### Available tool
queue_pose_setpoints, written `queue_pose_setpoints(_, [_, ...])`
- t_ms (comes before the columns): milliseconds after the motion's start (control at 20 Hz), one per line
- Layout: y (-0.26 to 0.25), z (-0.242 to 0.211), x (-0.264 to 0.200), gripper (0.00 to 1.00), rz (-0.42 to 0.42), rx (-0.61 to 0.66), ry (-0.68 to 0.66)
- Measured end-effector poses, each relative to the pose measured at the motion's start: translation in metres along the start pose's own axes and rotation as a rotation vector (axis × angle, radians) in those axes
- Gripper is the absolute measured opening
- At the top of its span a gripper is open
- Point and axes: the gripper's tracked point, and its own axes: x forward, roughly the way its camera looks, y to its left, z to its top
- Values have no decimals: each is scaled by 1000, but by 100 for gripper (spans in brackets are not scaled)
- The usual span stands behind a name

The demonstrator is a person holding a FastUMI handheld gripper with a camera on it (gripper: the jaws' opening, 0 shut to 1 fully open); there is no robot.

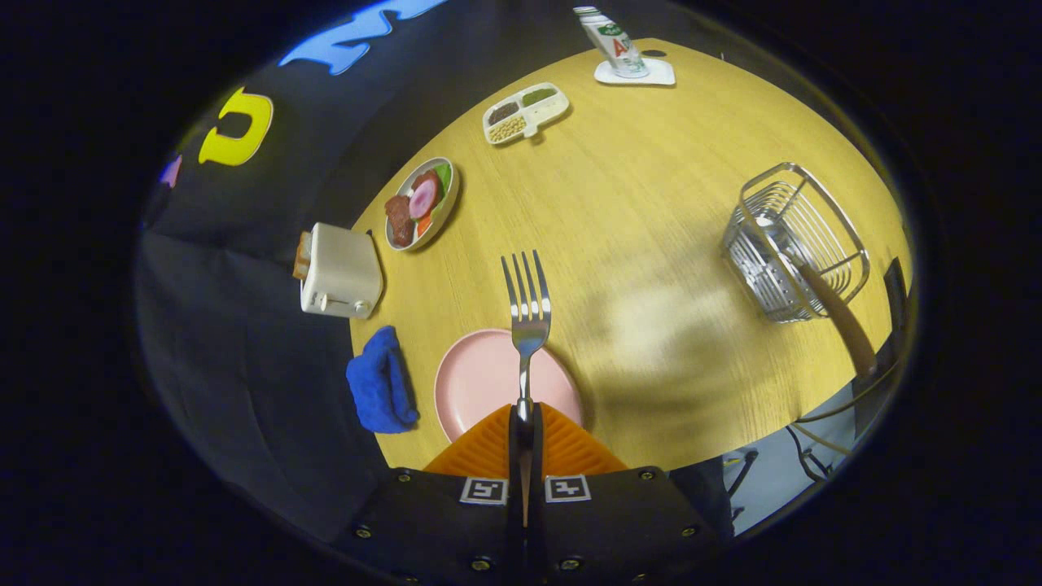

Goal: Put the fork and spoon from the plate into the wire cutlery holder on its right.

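Note:
My gripper (pixel 525 415) is shut on the handle of a metal fork (pixel 527 305), whose tines point straight ahead, lifted above the table. Below it lies the pink plate (pixel 476 378), bare where it shows. Off to the right across the wooden table stands the wire cutlery holder (pixel 794 244). A spoon with a wooden handle (pixel 834 313) leans in it, bowl down inside the basket and handle sticking out toward me.
A blue cloth (pixel 381 381) lies left of the plate, with a white toaster (pixel 340 270) beyond it. Farther off are a plate of food (pixel 422 203), a divided snack tray (pixel 525 112) and a carton on a white coaster (pixel 620 49). The table edge runs close on the right.

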Motion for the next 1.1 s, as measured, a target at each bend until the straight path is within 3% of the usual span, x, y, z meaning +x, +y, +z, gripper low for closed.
queue_pose_setpoints(550, [-75, 35, -56, 2, -25, 177, -117])
queue_pose_setpoints(1100, [-110, 30, -69, 2, -35, 329, -39])
